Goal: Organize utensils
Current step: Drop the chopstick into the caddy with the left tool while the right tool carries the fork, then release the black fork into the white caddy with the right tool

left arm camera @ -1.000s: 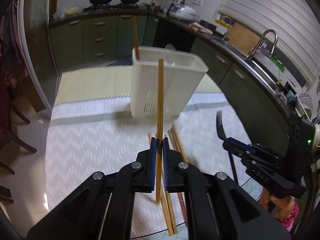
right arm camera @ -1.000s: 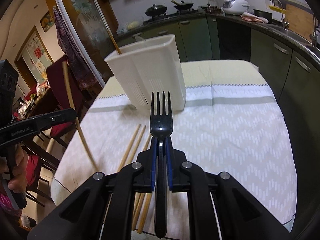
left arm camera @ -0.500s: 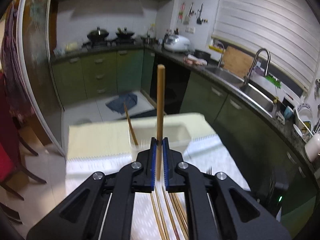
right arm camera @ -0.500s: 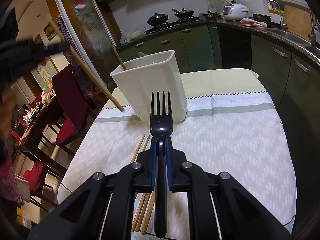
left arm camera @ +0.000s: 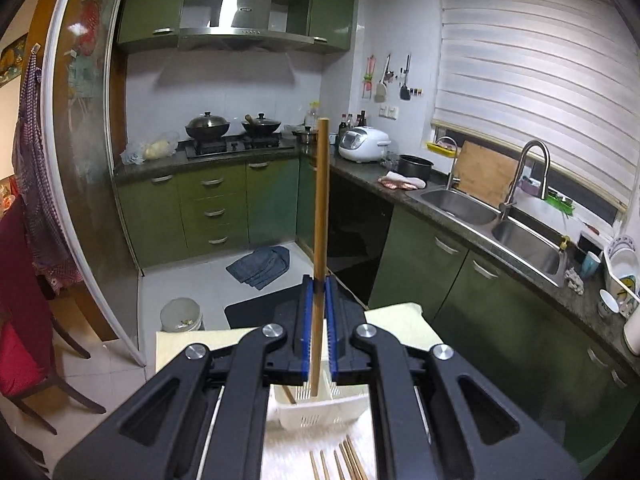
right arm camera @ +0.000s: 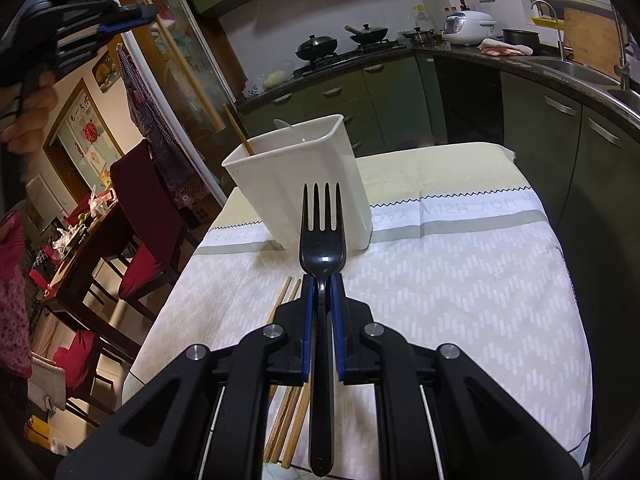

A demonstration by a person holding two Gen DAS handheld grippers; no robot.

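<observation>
My left gripper point(left arm camera: 318, 288) is shut on a wooden chopstick point(left arm camera: 321, 208), held upright high above the white utensil holder point(left arm camera: 320, 410); its lower tip hangs over the holder's opening. In the right wrist view the same chopstick point(right arm camera: 180, 56) slants down toward the holder point(right arm camera: 300, 184), its tip above the rim, held by the left gripper point(right arm camera: 142, 12). One chopstick point(right arm camera: 238, 130) stands inside the holder. My right gripper point(right arm camera: 321, 284) is shut on a black plastic fork point(right arm camera: 322, 236), tines forward, above the table. Several chopsticks point(right arm camera: 286, 296) lie on the cloth.
The table point(right arm camera: 460, 280) has a white patterned cloth and a straw mat behind it. Red chairs point(right arm camera: 140, 216) and a dining table stand to the left. Green kitchen cabinets point(left arm camera: 212, 208), a stove and a sink point(left arm camera: 460, 202) line the far walls.
My left gripper has lifted the chopstick from table level to high above the holder and tilted up. My right gripper with the fork has hardly moved.
</observation>
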